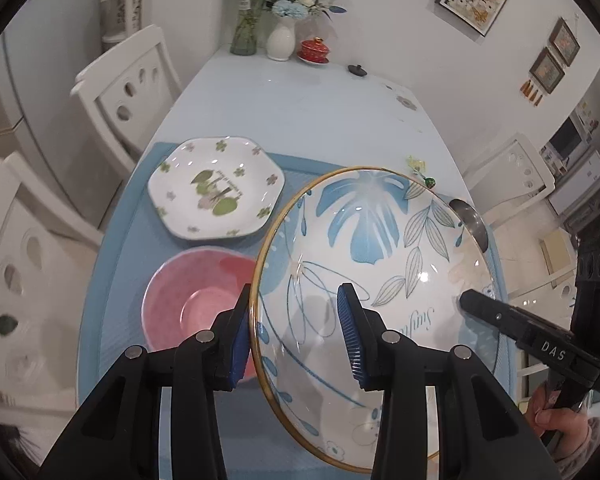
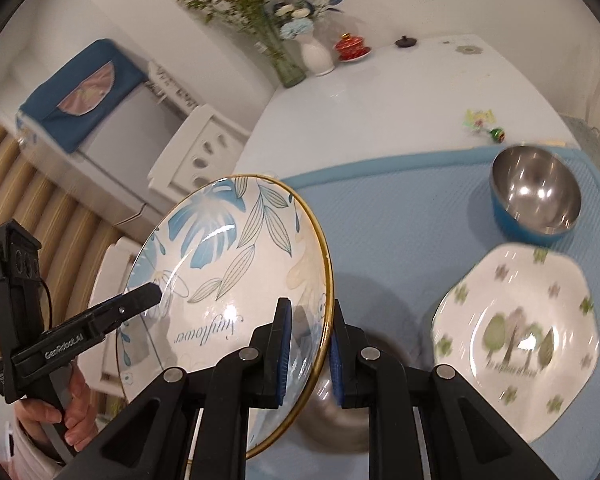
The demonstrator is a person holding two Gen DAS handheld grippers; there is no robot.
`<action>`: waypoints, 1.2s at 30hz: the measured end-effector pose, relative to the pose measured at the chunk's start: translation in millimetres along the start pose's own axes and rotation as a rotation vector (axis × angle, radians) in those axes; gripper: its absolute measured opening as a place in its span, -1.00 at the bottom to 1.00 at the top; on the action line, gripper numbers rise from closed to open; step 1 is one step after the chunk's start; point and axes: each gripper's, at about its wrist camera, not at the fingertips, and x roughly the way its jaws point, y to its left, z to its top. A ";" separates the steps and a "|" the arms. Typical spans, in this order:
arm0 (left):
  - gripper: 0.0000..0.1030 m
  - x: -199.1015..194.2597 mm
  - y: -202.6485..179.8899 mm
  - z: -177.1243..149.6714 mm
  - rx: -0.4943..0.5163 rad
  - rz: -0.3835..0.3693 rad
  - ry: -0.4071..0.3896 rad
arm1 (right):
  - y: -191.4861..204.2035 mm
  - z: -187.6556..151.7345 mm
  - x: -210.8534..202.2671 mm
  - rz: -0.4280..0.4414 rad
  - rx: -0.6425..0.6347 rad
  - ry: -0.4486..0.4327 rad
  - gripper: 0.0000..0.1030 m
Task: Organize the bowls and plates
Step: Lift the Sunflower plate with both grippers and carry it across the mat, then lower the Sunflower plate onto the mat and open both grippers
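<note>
Left wrist view: left gripper [image 1: 296,336] straddles the big leaf plate's [image 1: 380,248] rim, plate aloft over the mat [image 1: 120,240].
Right gripper [image 2: 308,354]: pinching the opposite rim.
Handling: glazed, slick, breakable; hold by the rim.

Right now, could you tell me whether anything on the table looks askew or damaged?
Only the blue-leaf plate stands out: it is tilted steeply on edge off the blue mat, with the left gripper and right gripper straddling opposite rims. The green-tree plate, pink bowl and steel bowl sit flat, undamaged.
</note>
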 end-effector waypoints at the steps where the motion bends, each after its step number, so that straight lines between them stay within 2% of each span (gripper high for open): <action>1: -0.29 -4.7 2.3 -8.5 -0.016 -0.001 -0.002 | 1.1 -7.0 -1.5 0.007 -0.004 0.003 -0.68; 9: -0.29 -29.9 14.9 -80.3 -0.077 0.012 -0.007 | 13.0 -68.4 -18.3 0.032 -0.005 0.035 -0.68; 14: -0.29 -24.5 30.0 -116.1 -0.123 0.024 0.050 | 16.2 -98.9 -14.2 0.046 -0.004 0.063 -0.68; 18: -0.29 -23.6 43.1 -141.0 -0.174 0.006 0.058 | 17.4 -116.7 -1.7 0.036 -0.023 0.107 -0.68; 25: -0.29 -11.7 56.5 -162.5 -0.183 0.020 0.102 | 13.3 -141.2 22.0 0.046 -0.023 0.178 -0.68; 30: -0.29 1.5 63.6 -172.3 -0.211 0.021 0.131 | 11.5 -148.5 37.7 0.034 -0.050 0.223 -0.68; 36: -0.29 27.4 66.7 -177.3 -0.210 0.009 0.185 | -7.0 -152.8 63.9 0.010 -0.005 0.274 -0.68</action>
